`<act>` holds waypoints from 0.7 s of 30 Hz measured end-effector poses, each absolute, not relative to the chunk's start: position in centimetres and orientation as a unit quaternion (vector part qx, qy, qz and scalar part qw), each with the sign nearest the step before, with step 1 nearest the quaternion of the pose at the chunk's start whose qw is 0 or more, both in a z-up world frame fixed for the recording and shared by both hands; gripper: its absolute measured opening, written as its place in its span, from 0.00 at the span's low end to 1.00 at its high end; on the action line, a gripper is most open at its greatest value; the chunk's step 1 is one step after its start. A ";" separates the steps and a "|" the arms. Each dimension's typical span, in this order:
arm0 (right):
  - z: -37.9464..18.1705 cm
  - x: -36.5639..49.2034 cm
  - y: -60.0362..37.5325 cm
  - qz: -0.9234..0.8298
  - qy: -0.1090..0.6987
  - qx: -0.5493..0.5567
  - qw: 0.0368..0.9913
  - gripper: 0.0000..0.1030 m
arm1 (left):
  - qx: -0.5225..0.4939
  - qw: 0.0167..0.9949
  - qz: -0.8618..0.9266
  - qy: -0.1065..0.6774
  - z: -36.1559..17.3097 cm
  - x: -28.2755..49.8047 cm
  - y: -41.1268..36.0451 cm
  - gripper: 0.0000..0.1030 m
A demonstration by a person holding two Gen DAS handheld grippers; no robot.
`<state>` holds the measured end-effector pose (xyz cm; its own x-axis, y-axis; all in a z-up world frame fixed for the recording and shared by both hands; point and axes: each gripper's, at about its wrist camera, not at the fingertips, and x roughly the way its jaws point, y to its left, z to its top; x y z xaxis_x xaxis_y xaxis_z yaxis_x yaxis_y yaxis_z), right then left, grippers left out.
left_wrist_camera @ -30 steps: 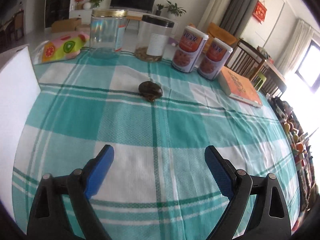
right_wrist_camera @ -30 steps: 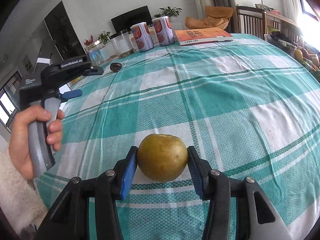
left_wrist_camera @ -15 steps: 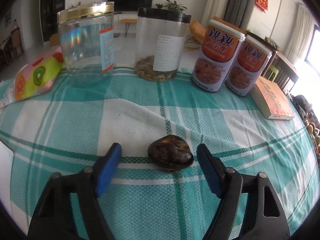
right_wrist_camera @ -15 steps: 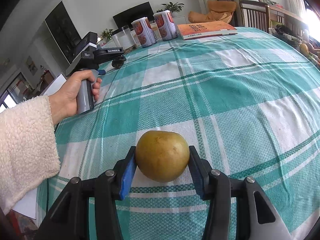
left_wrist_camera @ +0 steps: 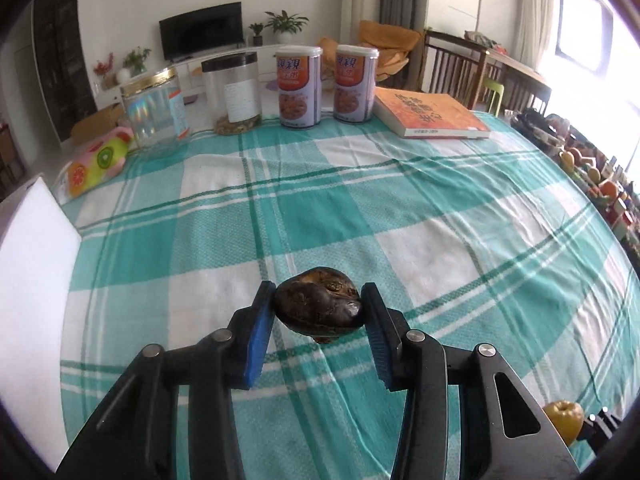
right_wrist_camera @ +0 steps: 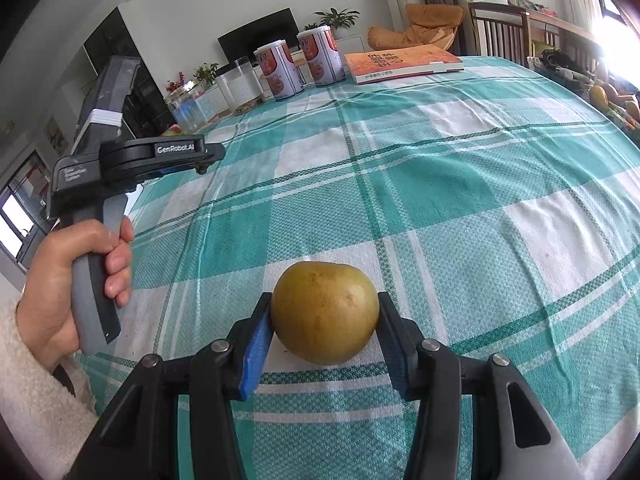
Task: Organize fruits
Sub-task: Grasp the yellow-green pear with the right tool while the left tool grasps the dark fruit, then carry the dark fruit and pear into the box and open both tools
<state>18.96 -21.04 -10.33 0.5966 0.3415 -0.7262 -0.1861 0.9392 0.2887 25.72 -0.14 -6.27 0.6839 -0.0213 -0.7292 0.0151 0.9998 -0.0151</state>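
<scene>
- I am holding the left gripper closed on the dark, wrinkled fruit, its blue fingers pressing on both sides; the fruit appears lifted clear of the tabletop, though I cannot tell by how much.
- I am keeping the right gripper closed on the yellow-green pear, with the fingers narrowed to its width and touching its flanks. Whether the pear is resting on the cloth or just above it, I cannot tell.
- In the left view the pear is showing at the lower right edge, so I judge the two fruits to be near each other, over the near part of the tabletop.
- At the far edge, two clear jars, two cans and an orange book are standing well apart from both fruits.
- I judge this to be the carrying step: both fruits are gripped and neither is yet set in its place.
- I am seeing no obvious fruit bowl or tray, so the next move is calling for me to choose a spot and bring the two fruits side by side there.
- The dark fruit looks soft and uneven, so I am expecting to lower it gently before spreading the fingers.
</scene>
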 end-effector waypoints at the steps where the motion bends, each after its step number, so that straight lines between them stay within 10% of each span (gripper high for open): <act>1: -10.2 18.7 -21.4 0.142 0.419 0.097 0.891 0.48 | 0.001 0.920 -0.012 0.393 -5.7 24.4 -0.5 0.44; 13: -8.0 16.4 -22.6 0.103 0.364 0.110 0.919 0.48 | 0.032 0.937 -0.018 0.348 -0.9 16.6 -1.0 0.44; 21: -6.8 14.4 -20.3 0.136 0.356 0.077 0.921 0.48 | -0.151 0.906 -0.128 0.374 3.6 9.4 5.9 0.44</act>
<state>14.38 -20.32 -6.80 0.7090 0.3056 -0.6356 -0.1964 0.9511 0.2382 9.39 5.92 3.58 0.6870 -0.3459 -0.6390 0.1195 0.9213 -0.3701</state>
